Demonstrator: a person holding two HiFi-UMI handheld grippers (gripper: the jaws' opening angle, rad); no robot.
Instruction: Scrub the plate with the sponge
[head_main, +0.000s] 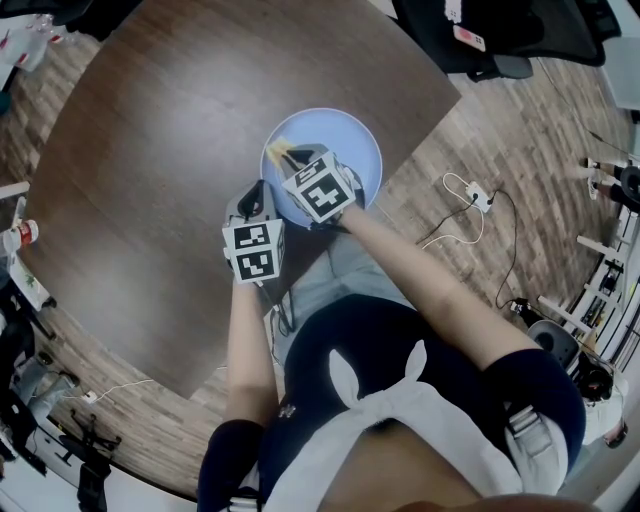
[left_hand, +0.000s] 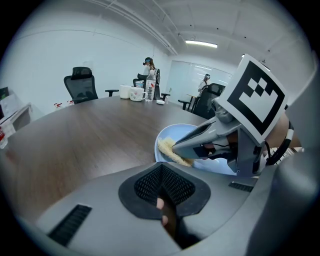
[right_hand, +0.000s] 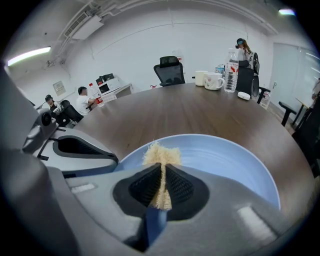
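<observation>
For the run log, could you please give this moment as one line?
right gripper: shut on yellow sponge, over blue plate | left gripper: shut, empty, beside plate's rim | plate: on dark wooden table

Left gripper (left_hand: 162, 186): 2 jaws together, nothing between. Right gripper (left_hand: 178, 146) clamps pale yellow fibrous sponge (left_hand: 167, 150) over round light-blue plate (left_hand: 186, 131) on dark wooden table (left_hand: 85, 145).

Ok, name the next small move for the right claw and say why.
Probably press the sponge down and sweep it toward the middle of the blue plate. The right claw is shut on the sponge, which sits near the plate's left rim, and most of the plate's surface lies bare beyond it.
</observation>
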